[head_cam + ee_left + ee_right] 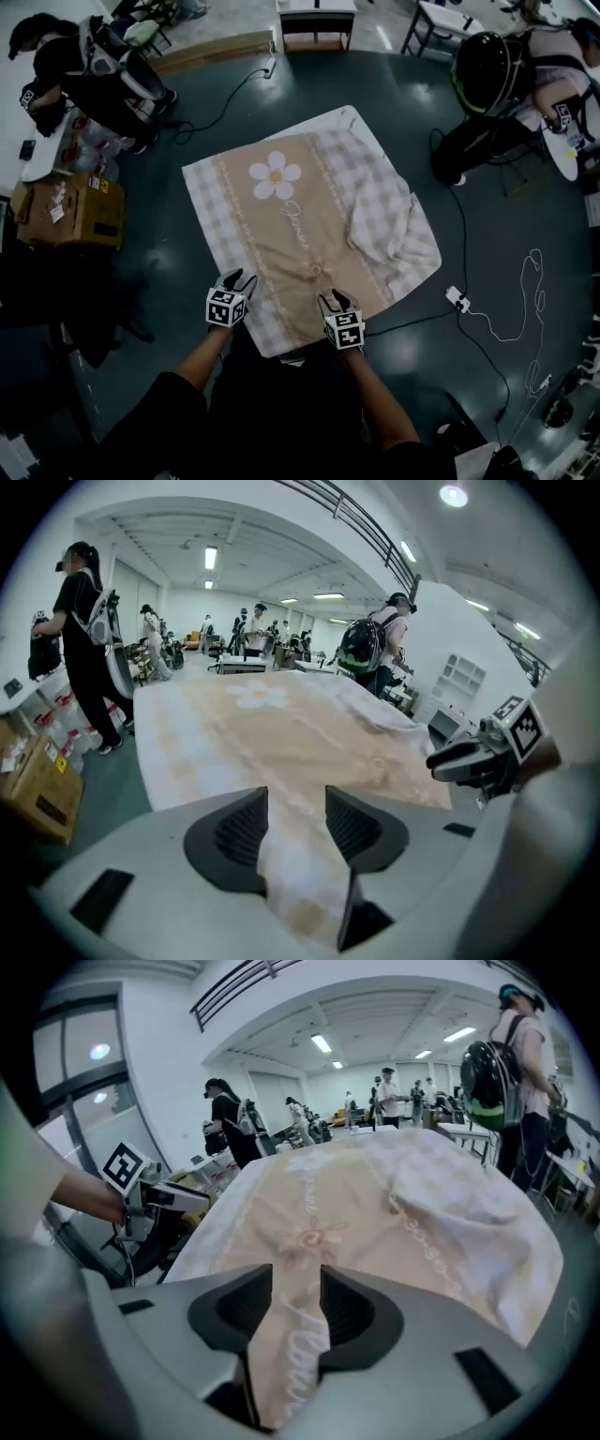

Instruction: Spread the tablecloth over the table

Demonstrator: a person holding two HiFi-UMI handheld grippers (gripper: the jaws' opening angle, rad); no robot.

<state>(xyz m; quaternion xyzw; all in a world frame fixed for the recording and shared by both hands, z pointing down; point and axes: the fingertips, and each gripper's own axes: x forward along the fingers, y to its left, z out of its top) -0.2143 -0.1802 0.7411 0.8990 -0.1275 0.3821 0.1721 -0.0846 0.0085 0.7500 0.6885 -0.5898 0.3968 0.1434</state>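
**A:** Starting from the left, how far along are we?

**B:** The left tongs (239, 277) hover at the near left hem, jaws wide, gripping nothing. The tablecloth (291, 234) already lies over the worktop, hiding it, and sits flat across the left and middle.

**A:** And further right?

**B:** The right tongs (337, 298) are at the near hem too, jaws apart, with cloth only showing in the gap. Beyond them the right-hand flap (396, 230) is rumpled and doubled over. I'd call it mostly done. That side wants drawing out flat.

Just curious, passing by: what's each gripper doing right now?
Left gripper: open, tablecloth between its fingers.
Right gripper: open, tablecloth between its fingers too.
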